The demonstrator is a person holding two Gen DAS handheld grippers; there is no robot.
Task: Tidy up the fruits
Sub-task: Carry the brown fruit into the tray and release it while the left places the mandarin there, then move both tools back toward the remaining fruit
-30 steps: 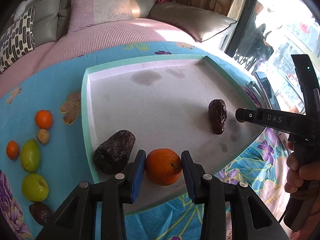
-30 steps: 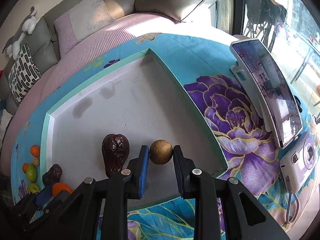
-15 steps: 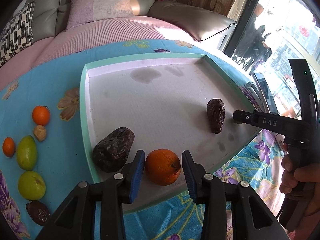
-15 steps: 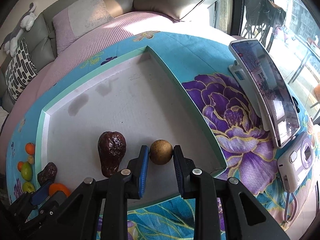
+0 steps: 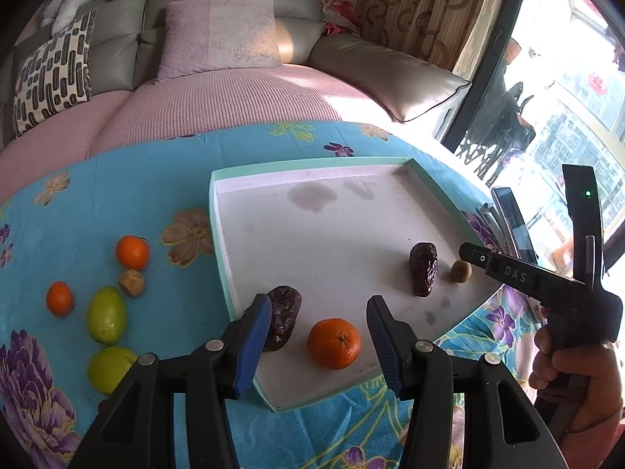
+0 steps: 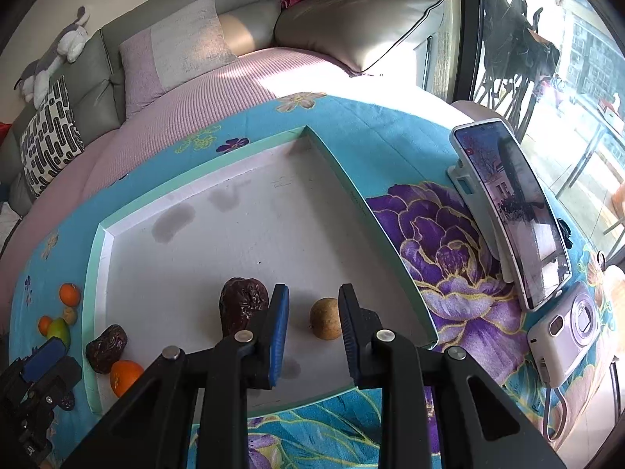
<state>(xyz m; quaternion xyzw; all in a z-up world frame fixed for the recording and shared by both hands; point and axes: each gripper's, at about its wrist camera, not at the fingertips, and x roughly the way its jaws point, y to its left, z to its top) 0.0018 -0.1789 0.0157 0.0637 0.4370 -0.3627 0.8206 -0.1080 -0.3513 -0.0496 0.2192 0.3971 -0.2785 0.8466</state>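
— Both grippers are now gaping where a second ago they were pinching fruit. Through the left wrist camera, the left gripper [image 5: 318,332] is standing with its blue pads spread wide, and the orange [image 5: 334,343] it was clamping is sitting free between them on the tray [image 5: 312,211] floor, touching neither pad.

— And the handling?

— That orange is looking light, round and firm-skinned, so it is likely asking for a squeeze across its widest part, or it may roll. One dark date [image 5: 283,322] is lying just beside the left pad, a second date [image 5: 423,269] farther right, next to a small brown fruit [image 5: 461,271]. Dates are probably soft and sticky; taking them across the short side seems best.

— Counts outside the tray?

— On the cloth [image 5: 97,203]: two small oranges, two green fruits, one tan lump. A hand [image 5: 566,371] is holding the right tool at the edge.

— The right wrist view?

— The right gripper [image 6: 313,326] is also hanging open, the small brown fruit sitting loose between its pads, closer to the right one. The same four pieces are lying in the tray: two dates, one orange, one brown fruit. A phone [image 6: 511,211] and a camera [image 6: 566,332] are resting well to the right.
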